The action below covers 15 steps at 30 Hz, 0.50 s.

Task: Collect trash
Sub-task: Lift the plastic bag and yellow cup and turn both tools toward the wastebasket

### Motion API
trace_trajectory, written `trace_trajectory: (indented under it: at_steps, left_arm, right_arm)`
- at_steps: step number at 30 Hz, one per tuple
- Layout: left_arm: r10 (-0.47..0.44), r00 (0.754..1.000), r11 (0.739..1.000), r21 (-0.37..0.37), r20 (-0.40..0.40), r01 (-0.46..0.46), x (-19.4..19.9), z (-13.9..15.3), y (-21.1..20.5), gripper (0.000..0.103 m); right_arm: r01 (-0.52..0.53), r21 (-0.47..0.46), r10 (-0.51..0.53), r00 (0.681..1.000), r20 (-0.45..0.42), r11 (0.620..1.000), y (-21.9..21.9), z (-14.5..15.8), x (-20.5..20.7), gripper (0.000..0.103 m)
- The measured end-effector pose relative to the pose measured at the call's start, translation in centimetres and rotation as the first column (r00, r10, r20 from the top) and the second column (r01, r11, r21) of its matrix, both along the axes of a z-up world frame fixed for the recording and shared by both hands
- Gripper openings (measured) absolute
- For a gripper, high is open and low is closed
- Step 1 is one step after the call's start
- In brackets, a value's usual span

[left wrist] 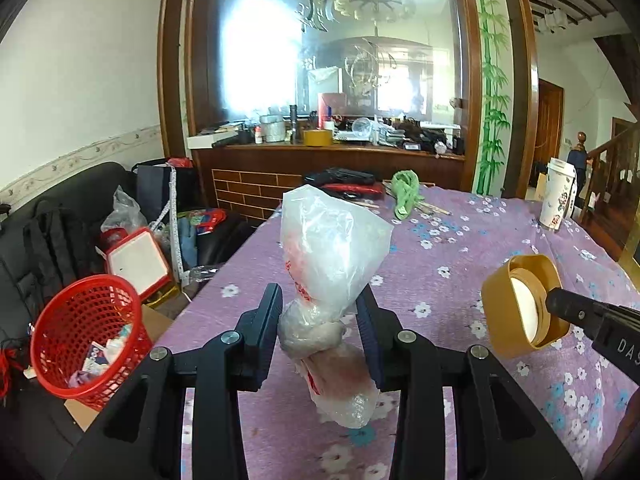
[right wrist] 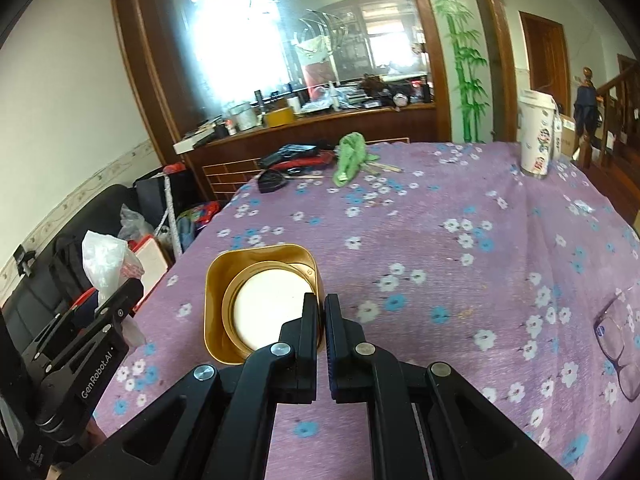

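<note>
Your left gripper [left wrist: 320,316] clamped the knotted plastic bag [left wrist: 328,264] above the floral tablecloth [left wrist: 460,256]; your right gripper [right wrist: 322,320] pinched the gold lid's [right wrist: 260,300] rim. Red basket [left wrist: 86,332] down left held scraps; paper cup [left wrist: 558,194] and green cloth [left wrist: 406,192] lay beyond.

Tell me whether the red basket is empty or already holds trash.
Holds trash: the red basket, beside the table, shows paper and wrapper scraps at its bottom, far from full.

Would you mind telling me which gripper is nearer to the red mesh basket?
Left. The left gripper, holding the plastic bag, is just right of the red mesh basket; the right gripper, pinching the gold lid, is farther right.
</note>
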<state>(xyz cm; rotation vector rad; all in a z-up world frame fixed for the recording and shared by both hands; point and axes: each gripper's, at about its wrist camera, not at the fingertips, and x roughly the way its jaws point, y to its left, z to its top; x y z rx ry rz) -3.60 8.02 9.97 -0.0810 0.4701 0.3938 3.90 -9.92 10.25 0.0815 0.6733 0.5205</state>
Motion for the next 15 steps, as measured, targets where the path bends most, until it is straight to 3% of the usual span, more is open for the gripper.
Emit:
trace_trajectory:
  at_steps: [15]
  left_arm:
    - [0.03, 0.998, 1.0, -0.01, 0.049, -0.03, -4.0, 1.1, 2.7, 0.036]
  right_arm:
    - [-0.048, -0.037, 0.049, 0.999, 0.024, 0.998, 3.7, 1.1, -3.7, 0.004]
